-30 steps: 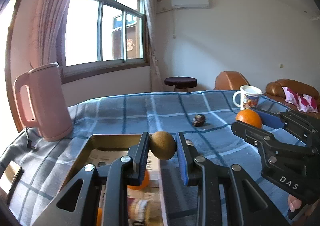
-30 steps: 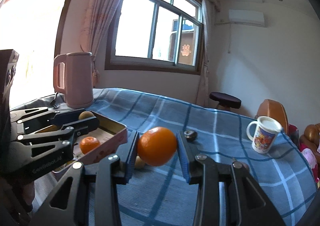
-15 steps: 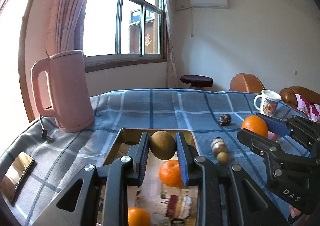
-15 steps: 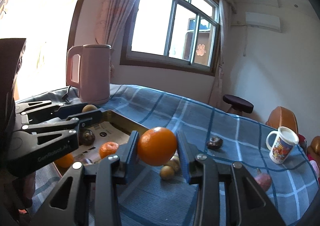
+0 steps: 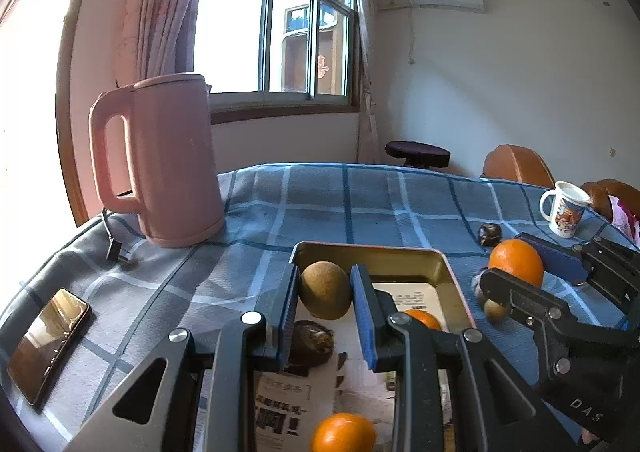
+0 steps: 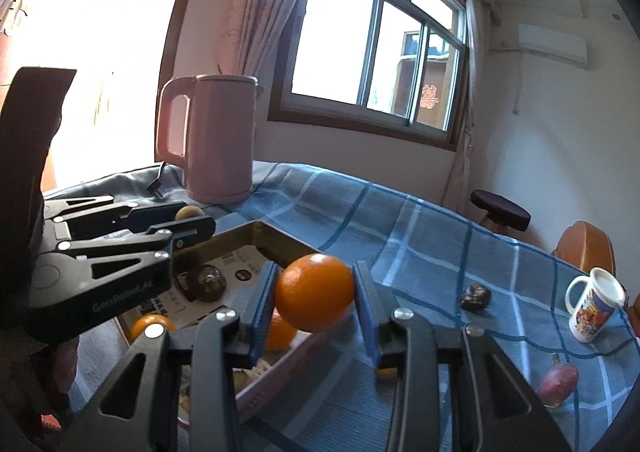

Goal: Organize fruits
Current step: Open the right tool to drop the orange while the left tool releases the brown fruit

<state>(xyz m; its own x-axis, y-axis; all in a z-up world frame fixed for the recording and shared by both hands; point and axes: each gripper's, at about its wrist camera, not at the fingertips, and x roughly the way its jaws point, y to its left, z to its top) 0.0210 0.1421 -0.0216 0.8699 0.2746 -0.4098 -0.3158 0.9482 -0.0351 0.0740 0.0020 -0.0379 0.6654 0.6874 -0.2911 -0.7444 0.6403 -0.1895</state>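
Note:
My left gripper (image 5: 325, 294) is shut on a brown kiwi (image 5: 325, 295) and holds it above the gold tray (image 5: 368, 254). The tray holds a dark mangosteen (image 5: 310, 342) and two oranges (image 5: 342, 432). My right gripper (image 6: 315, 294) is shut on an orange (image 6: 315, 293) and holds it just over the tray's near right edge (image 6: 276, 238). In the left wrist view the right gripper (image 5: 520, 264) with its orange is right of the tray. In the right wrist view the left gripper (image 6: 188, 221) hovers over the tray's left side.
A pink kettle (image 5: 168, 159) stands at the back left, a phone (image 5: 48, 344) lies at the left edge. On the blue checked cloth lie a dark mangosteen (image 6: 475, 296), a purple fruit (image 6: 558, 382), small brown fruits (image 5: 494, 308) and a printed mug (image 6: 594, 304).
Both grippers have moved left toward the tray with their fruit. The kiwi is now over the tray's interior, and the orange has reached the tray's right edge.

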